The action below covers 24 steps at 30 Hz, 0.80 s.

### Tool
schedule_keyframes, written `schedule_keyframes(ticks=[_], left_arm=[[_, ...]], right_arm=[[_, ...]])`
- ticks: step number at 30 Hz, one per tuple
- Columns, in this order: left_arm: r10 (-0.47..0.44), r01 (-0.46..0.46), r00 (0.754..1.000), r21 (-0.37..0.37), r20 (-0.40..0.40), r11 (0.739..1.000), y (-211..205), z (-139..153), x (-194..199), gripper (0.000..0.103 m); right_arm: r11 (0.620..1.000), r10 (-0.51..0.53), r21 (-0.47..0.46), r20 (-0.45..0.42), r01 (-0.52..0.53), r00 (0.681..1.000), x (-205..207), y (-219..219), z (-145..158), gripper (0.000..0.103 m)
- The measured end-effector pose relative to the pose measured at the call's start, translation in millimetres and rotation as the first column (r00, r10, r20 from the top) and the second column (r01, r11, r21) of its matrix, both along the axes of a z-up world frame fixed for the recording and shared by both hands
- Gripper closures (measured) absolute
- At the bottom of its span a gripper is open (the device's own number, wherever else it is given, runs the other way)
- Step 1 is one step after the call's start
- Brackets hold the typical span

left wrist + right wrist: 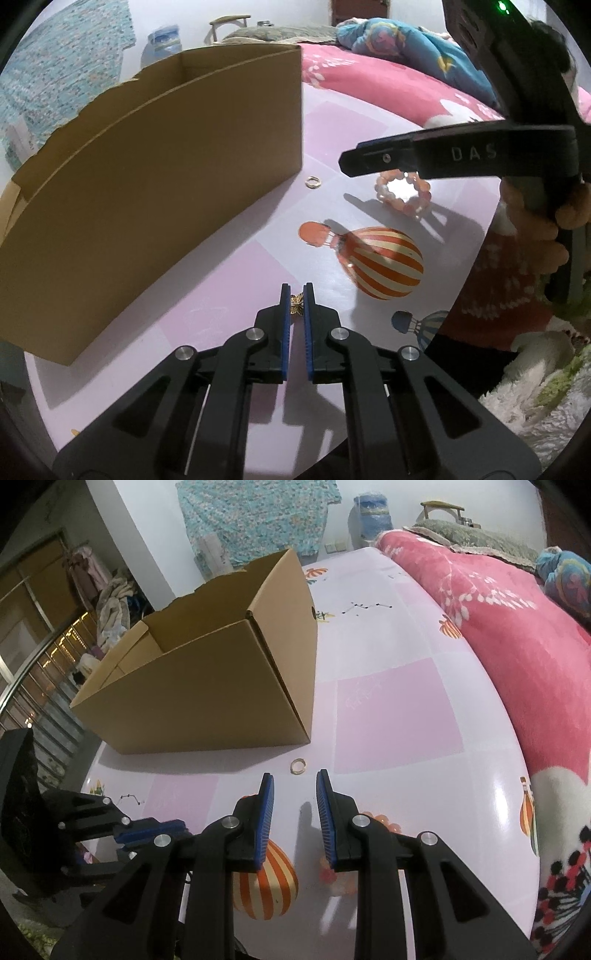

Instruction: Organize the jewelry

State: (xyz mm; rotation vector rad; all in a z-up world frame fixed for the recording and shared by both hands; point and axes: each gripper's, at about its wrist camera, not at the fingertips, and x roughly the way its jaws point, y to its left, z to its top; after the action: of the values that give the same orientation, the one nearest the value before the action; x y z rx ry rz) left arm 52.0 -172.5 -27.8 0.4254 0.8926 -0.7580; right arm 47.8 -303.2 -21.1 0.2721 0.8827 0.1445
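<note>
My left gripper (pixel 296 295) is shut on a small gold butterfly ornament (pixel 296 303), held just above the pink table. An open cardboard box (pixel 155 177) stands to its left; it also shows in the right wrist view (pixel 221 672). A gold ring (pixel 313 181) lies by the box's near corner, and shows in the right wrist view (pixel 297 765) just ahead of my right gripper (pixel 294 786), which is open and empty. A pink bead bracelet (pixel 404 195) lies under the right gripper (pixel 347 162); it is mostly hidden under the right fingers in the right wrist view (pixel 340 880).
The table (pixel 399 716) has a pink cover printed with hot-air balloons (pixel 384 262). A pink blanket (pixel 517 635) lies along the table's right side. The left gripper (pixel 147 830) shows at the lower left of the right wrist view.
</note>
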Motion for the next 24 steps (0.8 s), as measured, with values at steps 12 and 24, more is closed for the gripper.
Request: schedule_keyframes(ticks=[12,24], left_arm=[[0.153,-0.154,0.987,0.001,-0.045,0.988,16,7,20,0.097],[0.213,-0.213,0.974,0.013,-0.083,0.977,20,6,32,0.097]], right_arm=[[0.993,0.028,-0.115,-0.059,-0.035,0.998,30,19,-13,0.079],[0.972,0.060,-0.223,-0.056,-0.071,0.997,37,32,-20,0.080]])
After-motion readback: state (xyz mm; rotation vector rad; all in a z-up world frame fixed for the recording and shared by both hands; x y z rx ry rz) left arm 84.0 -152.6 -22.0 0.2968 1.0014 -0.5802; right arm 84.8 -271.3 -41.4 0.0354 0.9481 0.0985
